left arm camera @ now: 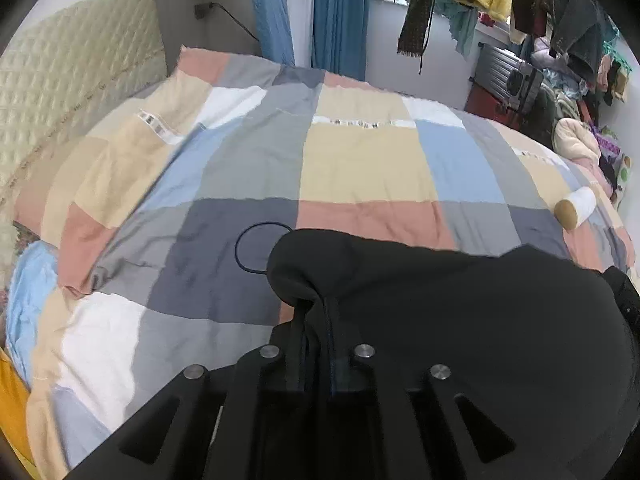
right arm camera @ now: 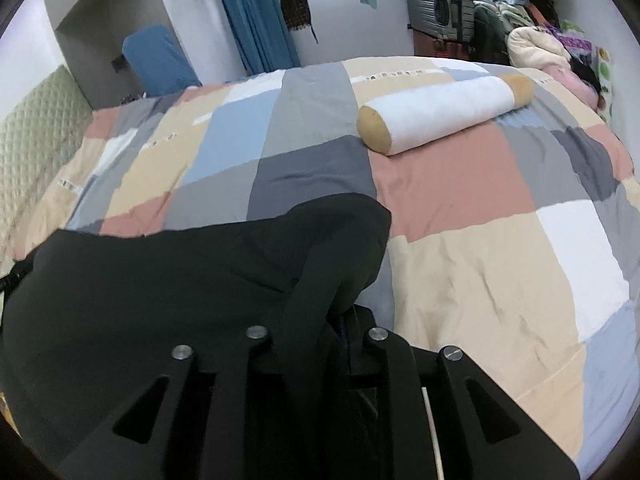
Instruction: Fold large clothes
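Note:
A large black garment (left arm camera: 460, 320) hangs stretched between my two grippers, above the near edge of the bed. My left gripper (left arm camera: 314, 308) is shut on one bunched corner of it, the cloth pinched between the fingers. In the right wrist view the same black garment (right arm camera: 160, 280) spreads to the left. My right gripper (right arm camera: 332, 304) is shut on its other bunched corner. The lower part of the garment is hidden below both views.
The bed carries a patchwork quilt (left arm camera: 360, 160) in peach, blue, grey and tan. A white bolster pillow (right arm camera: 444, 112) with tan ends lies on its far right. A thin black loop (left arm camera: 256, 248) lies on the quilt. A padded headboard (left arm camera: 72, 92) stands left. Clothes hang at back right.

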Demonstrator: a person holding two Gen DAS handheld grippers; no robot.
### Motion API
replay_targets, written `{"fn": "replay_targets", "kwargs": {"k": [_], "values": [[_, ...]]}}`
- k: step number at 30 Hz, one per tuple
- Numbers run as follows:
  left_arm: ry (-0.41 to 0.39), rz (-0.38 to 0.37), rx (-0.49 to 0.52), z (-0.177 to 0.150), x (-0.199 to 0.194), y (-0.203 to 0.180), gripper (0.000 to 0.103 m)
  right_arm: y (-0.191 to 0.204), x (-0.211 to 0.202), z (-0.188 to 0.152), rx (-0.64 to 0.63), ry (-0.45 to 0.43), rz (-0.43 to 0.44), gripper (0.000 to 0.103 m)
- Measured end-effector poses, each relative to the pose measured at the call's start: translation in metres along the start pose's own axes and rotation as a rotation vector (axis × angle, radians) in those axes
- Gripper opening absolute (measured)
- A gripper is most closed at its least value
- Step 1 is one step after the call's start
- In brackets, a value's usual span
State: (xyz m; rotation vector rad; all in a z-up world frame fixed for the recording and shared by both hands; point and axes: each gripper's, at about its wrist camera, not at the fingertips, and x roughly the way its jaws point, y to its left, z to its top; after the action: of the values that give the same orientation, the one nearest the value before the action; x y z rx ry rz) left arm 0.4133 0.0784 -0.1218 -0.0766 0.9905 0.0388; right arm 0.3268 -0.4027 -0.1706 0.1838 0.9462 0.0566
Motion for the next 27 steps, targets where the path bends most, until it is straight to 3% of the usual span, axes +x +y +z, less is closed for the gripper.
{"fn": "replay_targets", "kwargs": {"k": [3, 5, 7, 10, 15, 18, 22, 24, 27], "values": [[-0.026, -0.045, -0.067, 0.0, -0.026, 0.012, 0.02, 0.0, -0.018, -0.001, 0.008, 0.005, 0.019, 0.032], [-0.045, -0.122, -0.081, -0.002, -0.046, 0.019, 0.051, -0.002, -0.035, -0.004, 0.022, -0.016, 0.042, 0.062], [-0.097, -0.123, -0.088, -0.01, -0.071, 0.026, 0.065, -0.005, -0.052, -0.01, 0.024, -0.043, 0.043, 0.067], [-0.163, -0.082, -0.067, -0.022, -0.113, 0.033, 0.065, -0.014, -0.08, -0.017, 0.053, -0.06, 0.044, 0.067], [-0.242, -0.045, -0.067, -0.031, -0.188, 0.03, 0.065, -0.009, -0.149, -0.018, 0.057, -0.164, 0.06, 0.067], [-0.279, -0.05, -0.065, -0.035, -0.234, 0.023, 0.065, 0.006, -0.196, -0.019, 0.038, -0.226, 0.068, 0.067], [-0.317, -0.042, -0.038, -0.045, -0.293, 0.01, 0.074, 0.031, -0.26, -0.022, 0.002, -0.302, 0.096, 0.067], [-0.329, -0.019, -0.01, -0.059, -0.322, -0.001, 0.074, 0.043, -0.289, -0.028, -0.017, -0.342, 0.111, 0.067], [-0.349, -0.048, 0.023, -0.085, -0.359, -0.012, 0.074, 0.06, -0.33, -0.044, -0.049, -0.399, 0.113, 0.067]]}}
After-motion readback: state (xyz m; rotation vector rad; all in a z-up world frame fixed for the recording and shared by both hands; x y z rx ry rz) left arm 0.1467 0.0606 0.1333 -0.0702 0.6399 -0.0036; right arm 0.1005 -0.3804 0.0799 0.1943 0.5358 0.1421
